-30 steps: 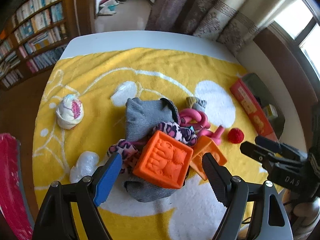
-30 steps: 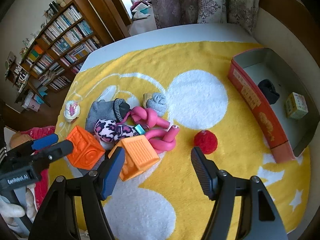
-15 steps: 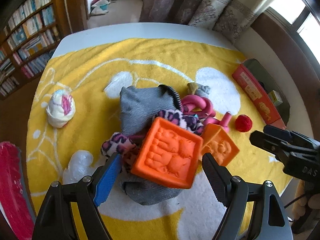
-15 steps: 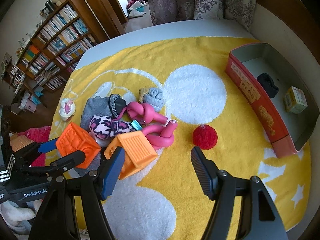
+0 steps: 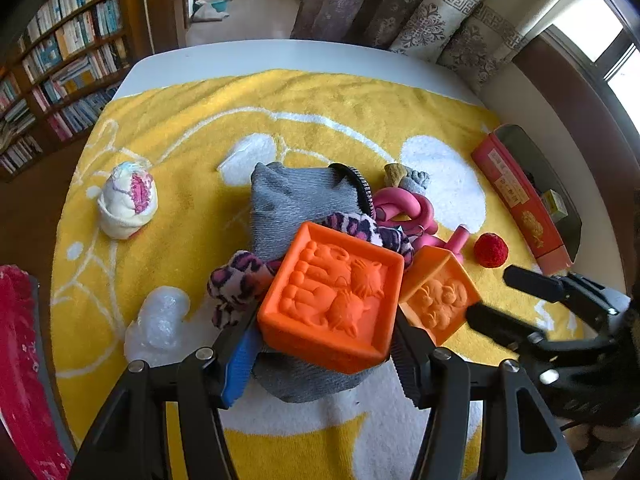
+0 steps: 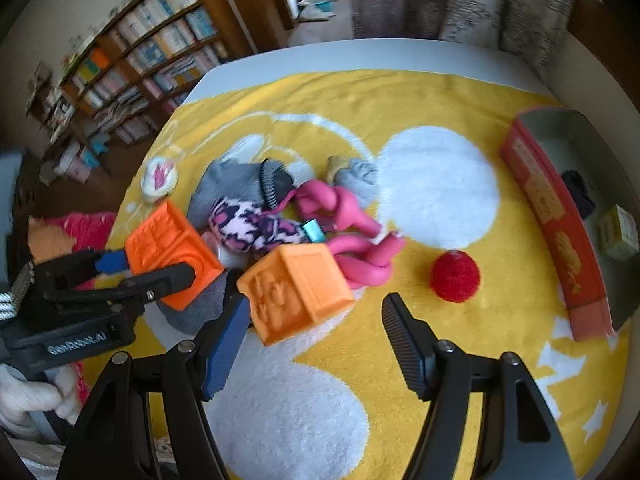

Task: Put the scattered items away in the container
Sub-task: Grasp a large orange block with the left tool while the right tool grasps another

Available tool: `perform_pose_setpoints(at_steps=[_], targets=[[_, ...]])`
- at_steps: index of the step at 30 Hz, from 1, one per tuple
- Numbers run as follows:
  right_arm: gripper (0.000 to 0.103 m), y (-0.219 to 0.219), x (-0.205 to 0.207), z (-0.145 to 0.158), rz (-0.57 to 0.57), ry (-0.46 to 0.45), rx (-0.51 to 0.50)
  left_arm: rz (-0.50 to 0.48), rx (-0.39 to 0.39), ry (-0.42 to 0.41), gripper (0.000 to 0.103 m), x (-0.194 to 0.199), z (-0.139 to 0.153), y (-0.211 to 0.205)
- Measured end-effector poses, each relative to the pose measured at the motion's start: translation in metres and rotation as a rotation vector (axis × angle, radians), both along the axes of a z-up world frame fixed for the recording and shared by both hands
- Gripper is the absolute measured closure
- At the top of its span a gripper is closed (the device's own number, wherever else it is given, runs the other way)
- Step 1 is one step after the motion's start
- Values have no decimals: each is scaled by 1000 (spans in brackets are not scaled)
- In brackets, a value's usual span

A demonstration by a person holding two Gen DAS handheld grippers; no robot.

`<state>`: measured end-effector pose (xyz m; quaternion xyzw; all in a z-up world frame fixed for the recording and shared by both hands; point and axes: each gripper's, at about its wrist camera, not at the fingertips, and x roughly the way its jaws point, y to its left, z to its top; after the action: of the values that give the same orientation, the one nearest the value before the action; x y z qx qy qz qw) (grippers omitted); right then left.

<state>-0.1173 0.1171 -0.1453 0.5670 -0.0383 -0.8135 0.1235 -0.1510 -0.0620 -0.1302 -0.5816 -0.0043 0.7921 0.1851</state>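
Two cubes, two grippers: left closing on one

Two orange cubes sit in the toy pile mid-towel. My left gripper (image 5: pixel 324 344) is closing its fingers on the bigger-looking cube (image 5: pixel 336 300); the cube is between the pads, and they look to be touching its sides, so I call it gripped, though the squeeze is not finished. From the right wrist view the same cube (image 6: pixel 172 252) is pinched side to side, embossed face up, good for a straight lift.

My right gripper (image 6: pixel 316 336) hangs with fingers about half open, nothing held. Second cube (image 6: pixel 296 292) sits just ahead of the blue finger (image 6: pixel 224 340), not between the pads. Likely my next pick.

Both grippers point steeply down at the bench.

Red box (image 6: pixel 556 216) is the container, at the towel's right edge, well apart from the pile, with a dark item and a small carton already inside. Red ball (image 6: pixel 454 276) lies between the pile and the box. Pink rope, socks and leopard cloth not yet tidied.
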Motion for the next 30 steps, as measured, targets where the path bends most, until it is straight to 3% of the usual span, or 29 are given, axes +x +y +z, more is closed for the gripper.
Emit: perform_pose_setpoints(at_steps=[13,16,30], targets=[[30,-36,-3,-35,173,-2,132,31,-26,25,42,2,10,-5],[30,-39,-5,-40,186,10,151,36,-29,23,47,2,9,-5],[36,-28,-7,-46,167,-19,97,56,-43,27,49,-1,7,0]])
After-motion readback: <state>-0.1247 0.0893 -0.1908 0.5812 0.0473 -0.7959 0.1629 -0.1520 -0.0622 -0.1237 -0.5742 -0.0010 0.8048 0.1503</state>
